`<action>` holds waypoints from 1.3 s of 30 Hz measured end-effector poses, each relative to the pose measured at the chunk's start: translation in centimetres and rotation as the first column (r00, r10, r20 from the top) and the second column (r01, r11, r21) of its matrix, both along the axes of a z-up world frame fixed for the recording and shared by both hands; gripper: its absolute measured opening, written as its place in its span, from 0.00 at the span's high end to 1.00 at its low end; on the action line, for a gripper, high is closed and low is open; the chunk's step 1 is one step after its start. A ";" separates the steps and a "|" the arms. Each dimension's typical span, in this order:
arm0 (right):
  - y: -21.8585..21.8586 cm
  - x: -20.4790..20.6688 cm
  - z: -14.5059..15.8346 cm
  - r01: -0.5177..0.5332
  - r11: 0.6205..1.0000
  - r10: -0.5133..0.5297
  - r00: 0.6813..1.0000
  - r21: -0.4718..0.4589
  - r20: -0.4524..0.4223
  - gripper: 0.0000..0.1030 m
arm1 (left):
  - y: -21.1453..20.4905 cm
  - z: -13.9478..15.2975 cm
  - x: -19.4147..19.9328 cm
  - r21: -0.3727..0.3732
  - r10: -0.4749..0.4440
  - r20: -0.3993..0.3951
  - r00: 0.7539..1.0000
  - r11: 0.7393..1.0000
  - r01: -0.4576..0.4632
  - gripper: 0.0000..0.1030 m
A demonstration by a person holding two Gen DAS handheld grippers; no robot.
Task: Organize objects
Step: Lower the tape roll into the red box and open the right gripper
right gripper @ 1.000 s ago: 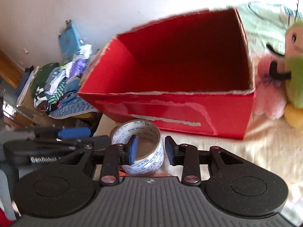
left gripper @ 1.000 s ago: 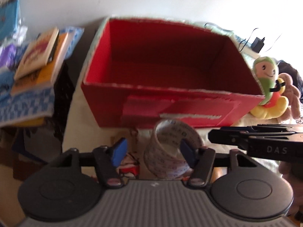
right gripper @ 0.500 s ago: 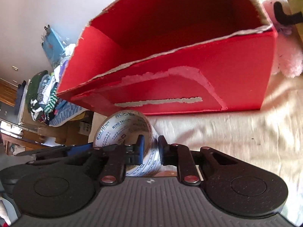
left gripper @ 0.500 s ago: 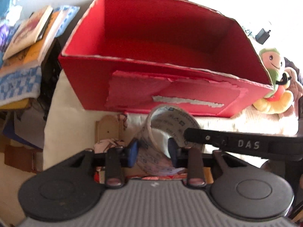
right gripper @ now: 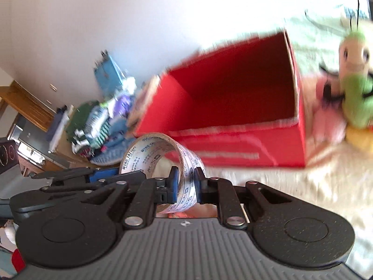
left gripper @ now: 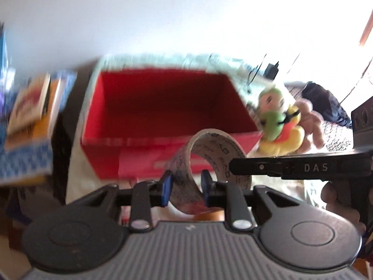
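In the left wrist view, the left gripper (left gripper: 185, 187), wide open around the tape roll (left gripper: 209, 161) a second ago, is now pinching the roll's wall and carrying it up before the red box (left gripper: 163, 107) — empty inside. In the right wrist view, the right gripper (right gripper: 185, 185) is likewise clamping the roll's opposite wall, so both are raising it clear of the bedding (right gripper: 314, 186) — probably toward the box.

I see the printed tape roll (left gripper: 218, 161) pinched on opposite walls, raised on edge just before the open, empty red box (left gripper: 163, 107), whose torn front face shows pale strips.
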State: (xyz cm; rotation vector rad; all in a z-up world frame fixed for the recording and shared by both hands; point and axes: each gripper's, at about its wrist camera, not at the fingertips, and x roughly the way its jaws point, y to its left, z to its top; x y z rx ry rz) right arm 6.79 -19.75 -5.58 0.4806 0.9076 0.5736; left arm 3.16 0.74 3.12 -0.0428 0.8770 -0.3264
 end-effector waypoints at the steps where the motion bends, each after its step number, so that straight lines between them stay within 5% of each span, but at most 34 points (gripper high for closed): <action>1: -0.1 0.2 0.8 0.007 1.000 -0.006 1.000 -0.002 0.026 0.85 | -0.2 0.8 0.2 -0.001 -0.009 0.028 1.000 1.000 0.009 0.80; 6: 0.1 2.1 3.8 0.048 0.997 -0.037 0.988 -0.065 0.149 0.85 | -1.1 3.1 3.1 0.005 -0.050 0.120 0.992 0.999 0.049 0.81; 9: 0.3 3.9 4.6 0.087 0.990 -0.064 0.979 -0.112 0.194 0.85 | -1.2 2.9 6.1 -0.022 -0.070 0.110 0.991 0.997 0.072 0.81; 23: 1.7 12.8 0.9 0.145 0.917 -0.114 0.988 -0.373 0.104 0.86 | -2.2 -7.2 17.6 -0.106 -0.062 -0.106 0.993 0.993 0.050 0.82; 29: 2.0 14.5 -1.5 0.116 0.888 -0.105 0.993 -0.445 0.049 0.86 | -3.2 -10.2 19.1 -0.079 -0.066 -0.175 0.982 0.995 0.052 0.82; 39: 2.6 15.1 -2.7 0.128 0.851 -0.113 0.992 -0.509 0.060 0.79 | -3.8 -11.2 19.3 -0.011 -0.068 -0.165 0.984 0.998 0.067 0.81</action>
